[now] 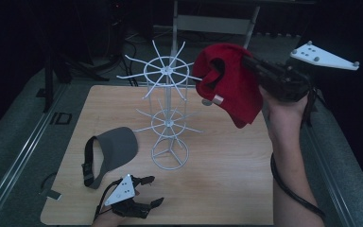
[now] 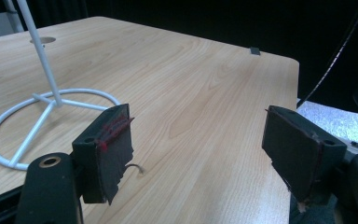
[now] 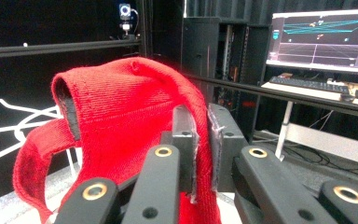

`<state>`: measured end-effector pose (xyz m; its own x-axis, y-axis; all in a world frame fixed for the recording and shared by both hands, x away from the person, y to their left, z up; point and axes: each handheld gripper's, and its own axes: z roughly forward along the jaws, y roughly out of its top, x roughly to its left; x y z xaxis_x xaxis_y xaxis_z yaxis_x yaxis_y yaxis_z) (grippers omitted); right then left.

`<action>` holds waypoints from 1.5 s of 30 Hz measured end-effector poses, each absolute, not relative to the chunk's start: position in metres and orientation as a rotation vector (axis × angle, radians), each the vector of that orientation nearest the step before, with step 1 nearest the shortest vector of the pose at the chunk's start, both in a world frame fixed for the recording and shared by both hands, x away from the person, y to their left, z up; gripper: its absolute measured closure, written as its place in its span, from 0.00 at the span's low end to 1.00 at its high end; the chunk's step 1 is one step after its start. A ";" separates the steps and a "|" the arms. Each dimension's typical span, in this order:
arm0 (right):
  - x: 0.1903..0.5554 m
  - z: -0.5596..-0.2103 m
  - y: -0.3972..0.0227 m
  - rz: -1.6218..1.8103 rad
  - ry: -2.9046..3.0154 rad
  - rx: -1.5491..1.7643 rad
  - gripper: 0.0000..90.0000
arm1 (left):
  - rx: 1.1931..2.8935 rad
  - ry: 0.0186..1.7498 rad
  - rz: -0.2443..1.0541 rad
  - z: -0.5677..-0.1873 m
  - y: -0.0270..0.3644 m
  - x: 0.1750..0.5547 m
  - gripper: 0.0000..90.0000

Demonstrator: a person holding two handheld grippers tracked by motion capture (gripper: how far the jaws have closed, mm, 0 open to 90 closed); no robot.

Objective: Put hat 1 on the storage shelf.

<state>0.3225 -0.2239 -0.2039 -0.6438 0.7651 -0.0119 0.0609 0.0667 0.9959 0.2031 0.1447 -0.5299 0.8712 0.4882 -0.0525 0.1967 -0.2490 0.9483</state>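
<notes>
Item: red cap, held aloft in my right gripper, beside the top ring of the white wire rack.

My right jaws are clamped nearly together on a fold of the cap's red fabric, which bulges out to the left of the pads in the right gripper view; the cap hangs above the far right part of the wooden table, close to the rack's upper spokes, contact not discernible. My left gripper rests low at the near edge, jaws spread wide with nothing between them, bare tabletop beyond. A grey visor lies flat just left of the rack's base ring.
</notes>
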 end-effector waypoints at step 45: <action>0.325 -0.284 -0.218 1.501 1.933 0.850 0.90 | 1.814 0.482 0.306 -0.531 0.142 0.199 0.28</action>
<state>0.3250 -0.2179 -0.2837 -0.6528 0.7566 -0.0381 0.1506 0.1789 0.9723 0.1985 0.1423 -0.5314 0.8806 0.4724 -0.0362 0.1679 -0.2397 0.9562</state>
